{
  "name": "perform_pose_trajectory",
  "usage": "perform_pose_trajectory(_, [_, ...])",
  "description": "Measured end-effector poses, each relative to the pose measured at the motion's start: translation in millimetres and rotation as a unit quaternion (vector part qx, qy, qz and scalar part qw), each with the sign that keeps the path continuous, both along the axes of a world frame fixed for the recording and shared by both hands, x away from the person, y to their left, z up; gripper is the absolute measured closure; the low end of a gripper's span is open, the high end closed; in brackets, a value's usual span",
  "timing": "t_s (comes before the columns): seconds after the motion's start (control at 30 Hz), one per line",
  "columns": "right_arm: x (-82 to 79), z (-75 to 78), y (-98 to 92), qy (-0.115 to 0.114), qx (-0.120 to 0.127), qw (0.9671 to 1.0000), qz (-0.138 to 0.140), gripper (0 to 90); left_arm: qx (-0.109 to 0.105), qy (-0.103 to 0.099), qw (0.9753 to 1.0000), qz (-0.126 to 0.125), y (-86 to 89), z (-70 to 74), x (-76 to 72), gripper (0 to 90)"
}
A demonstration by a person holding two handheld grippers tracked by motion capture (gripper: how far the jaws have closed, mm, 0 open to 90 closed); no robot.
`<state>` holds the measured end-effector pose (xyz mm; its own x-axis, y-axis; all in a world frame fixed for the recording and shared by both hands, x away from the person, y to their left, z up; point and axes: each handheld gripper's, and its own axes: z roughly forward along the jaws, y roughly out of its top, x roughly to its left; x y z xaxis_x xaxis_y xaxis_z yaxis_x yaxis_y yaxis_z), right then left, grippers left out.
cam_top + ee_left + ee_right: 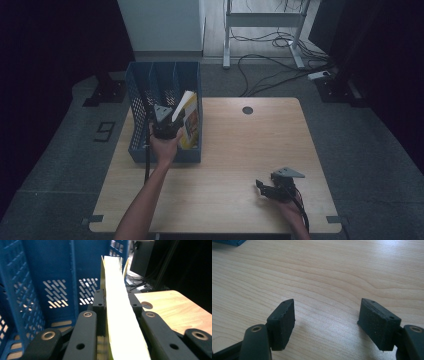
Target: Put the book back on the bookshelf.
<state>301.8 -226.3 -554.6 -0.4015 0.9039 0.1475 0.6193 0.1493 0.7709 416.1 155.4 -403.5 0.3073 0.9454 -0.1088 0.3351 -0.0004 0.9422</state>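
A: Gripping a yellow booklet (pixel 117 315), the left tongs (pixel 167 125) have their jaws pressed flat against both faces of it, as the left gripper view shows; the booklet's pale page edge runs straight up between the two black jaws.

B: And where does the booklet sit?

A: In the high view it stands tilted in the rightmost compartment of the blue file rack (pixel 137 100), its top leaning toward the rack's right wall, with the left hand (pixel 164 147) just behind the tongs at the rack's near end. The left gripper view shows the rack's perforated blue walls (pixel 22 295) rising on the left of the booklet.

B: What about the other side?

A: The right tongs (pixel 265 187) are wide open with nothing between them. In the right gripper view the two padded jaws stand well apart over bare wood, low to the worktop (pixel 332 272); I cannot tell whether they touch it.

B: How far are the two from each other?

A: Well apart. The right tongs are near the front right part of the worktop (pixel 240 150), while the rack stands at the back left, partly overhanging the far edge. A round cable hole (pixel 247 110) lies in the worktop to the right of the rack.
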Motion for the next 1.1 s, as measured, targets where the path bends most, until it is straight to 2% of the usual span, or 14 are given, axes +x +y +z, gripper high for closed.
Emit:
perform_pose_trajectory(0.13, [0.1,0.0,-0.2,0.0,0.002,1.0,0.0,28.4,-0.02,0.0,0.9997,0.015,7.7,2.0,5.6,75.6])
perform_pose_trajectory(0.37, [0.4,-0.1,-0.8,0.001,0.004,1.0,0.0,28.5,-0.026,-0.012,0.9994,0.019,7.3,9.3,15.6,75.6])
perform_pose_trajectory(0.63, [0.5,-0.1,-1.3,0.001,0.006,1.0,0.0,28.5,-0.015,-0.025,0.9991,0.032,-5.8,11.0,34.2,75.6])
perform_pose_trajectory(0.87, [0.8,-0.1,-2.0,0.002,0.008,1.0,0.0,28.5,-0.011,-0.022,0.9988,0.041,-11.4,6.5,49.0,75.6])
perform_pose_trajectory(1.1, [1.1,-0.1,-2.5,0.002,0.009,1.0,0.0,28.5,-0.01,-0.026,0.9983,0.052,-12.2,6.0,59.1,75.6])
